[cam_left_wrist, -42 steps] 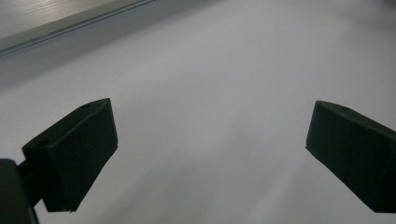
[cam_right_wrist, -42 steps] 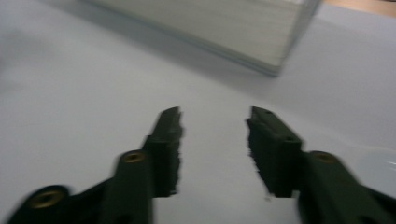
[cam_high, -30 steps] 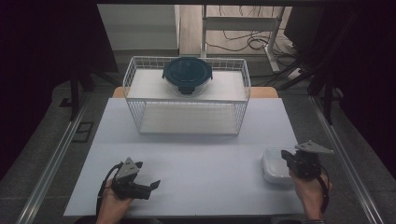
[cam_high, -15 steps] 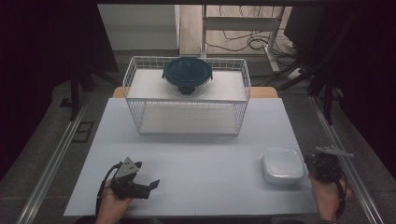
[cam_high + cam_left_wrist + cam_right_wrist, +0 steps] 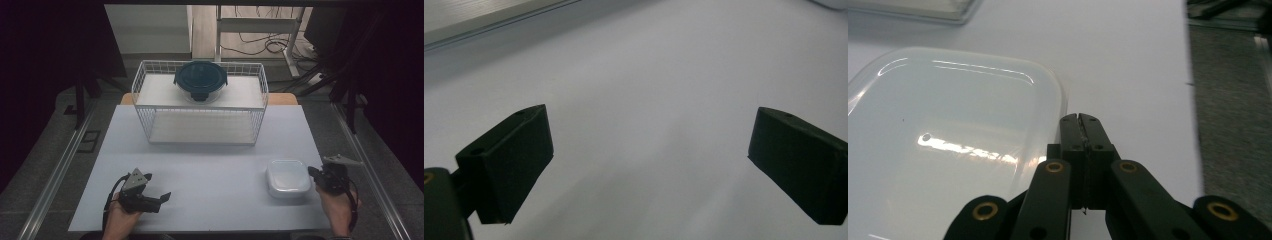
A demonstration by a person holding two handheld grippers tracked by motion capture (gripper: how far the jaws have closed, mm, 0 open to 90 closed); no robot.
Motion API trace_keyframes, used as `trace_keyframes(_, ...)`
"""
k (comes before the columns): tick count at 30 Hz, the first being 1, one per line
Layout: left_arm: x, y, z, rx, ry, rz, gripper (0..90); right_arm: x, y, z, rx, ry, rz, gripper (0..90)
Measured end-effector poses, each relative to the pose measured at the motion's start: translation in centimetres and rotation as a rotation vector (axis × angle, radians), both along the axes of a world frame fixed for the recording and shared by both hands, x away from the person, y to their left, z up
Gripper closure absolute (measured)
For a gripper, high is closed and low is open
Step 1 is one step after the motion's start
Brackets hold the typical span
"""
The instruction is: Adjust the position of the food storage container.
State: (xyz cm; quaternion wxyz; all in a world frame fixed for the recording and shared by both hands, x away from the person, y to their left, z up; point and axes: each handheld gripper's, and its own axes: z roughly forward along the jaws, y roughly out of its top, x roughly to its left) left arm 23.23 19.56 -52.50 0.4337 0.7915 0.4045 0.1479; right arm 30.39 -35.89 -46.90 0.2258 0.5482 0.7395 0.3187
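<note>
Right gripper [image 5: 314, 174], high view: your hand pulled back off white lid [image 5: 287, 177] toward table edge [image 5: 350, 220], jaws together, empty, just beside lid's right side. Lid flat on table, uncovered now; read as repositioning for edge pickup.
Left gripper [image 5: 649, 160] view: jaws wide apart, idle over bare table.
Right gripper [image 5: 1081, 120] view: tips pressed together beside lid [image 5: 948, 140] rim.

Wide open stretch of white table [image 5: 210, 175] between my two hands, nothing on it, easy to cross. My left gripper [image 5: 159, 199] has bare tabletop ahead and between its spread jaws. My right gripper [image 5: 1082, 125], jaws pressed together, sits just beside the white lidded box [image 5: 287, 177], which blocks the way leftward at table level. Farther back the wire basket [image 5: 200, 122] spans the middle; strips of table run past it on both sides. The dark round container [image 5: 200, 80] rests on top.
</note>
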Motion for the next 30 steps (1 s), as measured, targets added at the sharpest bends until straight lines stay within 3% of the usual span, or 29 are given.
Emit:
trace_keyframes(11, 0.0, 0.0, 0.0, -0.006, 0.005, 0.000, 3.9, -0.4, 4.9, -0.4, 0.060, 0.068, 0.183, 89.7)
trace_keyframes(15, 0.0, 0.0, 0.0, -0.008, 0.003, -0.001, 4.0, -0.6, 6.5, -0.5, 0.055, 0.088, 0.229, 89.7)
trace_keyframes(20, -0.1, 0.0, 0.1, -0.006, -0.010, -0.006, 4.7, -1.1, 9.8, -0.9, 0.061, 0.128, 0.333, 89.7)
trace_keyframes(22, -0.1, 0.0, 0.1, -0.006, -0.008, -0.005, 4.8, -1.2, 10.2, -0.9, 0.058, 0.131, 0.345, 89.7)
trace_keyframes(30, 0.0, 0.1, 0.1, -0.012, 0.003, -0.004, 4.8, -2.0, 13.7, -1.6, 0.095, 0.175, 0.469, 89.6)
